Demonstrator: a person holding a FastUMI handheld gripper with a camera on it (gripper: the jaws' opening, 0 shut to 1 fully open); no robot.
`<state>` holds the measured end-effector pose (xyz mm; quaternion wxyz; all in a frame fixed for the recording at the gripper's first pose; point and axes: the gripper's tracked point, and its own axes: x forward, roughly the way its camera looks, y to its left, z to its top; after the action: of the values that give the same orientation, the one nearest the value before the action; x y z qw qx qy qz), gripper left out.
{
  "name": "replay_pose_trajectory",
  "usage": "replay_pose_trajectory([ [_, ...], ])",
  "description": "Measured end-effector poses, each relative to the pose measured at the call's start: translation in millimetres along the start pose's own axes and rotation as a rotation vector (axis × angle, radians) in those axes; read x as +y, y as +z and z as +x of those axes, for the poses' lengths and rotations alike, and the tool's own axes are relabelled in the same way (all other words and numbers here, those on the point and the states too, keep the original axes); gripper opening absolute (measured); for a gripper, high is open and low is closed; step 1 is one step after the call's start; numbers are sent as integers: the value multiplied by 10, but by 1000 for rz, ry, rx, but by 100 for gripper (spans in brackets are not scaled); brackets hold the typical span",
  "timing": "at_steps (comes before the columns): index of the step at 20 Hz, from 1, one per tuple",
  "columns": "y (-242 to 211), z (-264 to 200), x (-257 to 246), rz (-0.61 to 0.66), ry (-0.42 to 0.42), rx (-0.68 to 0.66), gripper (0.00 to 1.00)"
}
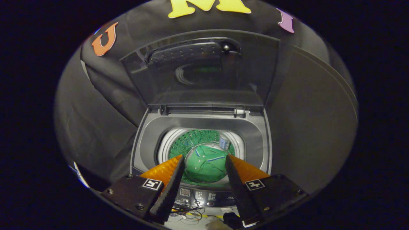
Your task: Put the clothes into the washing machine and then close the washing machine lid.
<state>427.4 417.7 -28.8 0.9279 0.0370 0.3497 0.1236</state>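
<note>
A grey top-loading washing machine (255, 137) stands below and ahead of me, its lid (204, 73) raised upright at the back. A green garment with white trim (206, 164) lies at the bottom of the drum (166, 143). My gripper (204, 158) hovers above the drum's front edge, open, with nothing between its fingers (166, 169). The garment shows in the gap between them, well below.
The control panel (204, 196) runs along the machine's front rim, just under the fingers. A tangle of thin wires (188, 212) lies in front of it. A small pale cylinder (224, 142) sits at the drum's back right wall. Black cloth surrounds the machine.
</note>
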Motion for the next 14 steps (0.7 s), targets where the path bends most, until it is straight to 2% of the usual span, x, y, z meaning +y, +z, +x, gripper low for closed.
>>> replay_pose_trajectory([
  [8, 488, -314, -13, -74, -31, -139, 80],
  [14, 873, -577, 66, -104, -23, -235, 80],
])
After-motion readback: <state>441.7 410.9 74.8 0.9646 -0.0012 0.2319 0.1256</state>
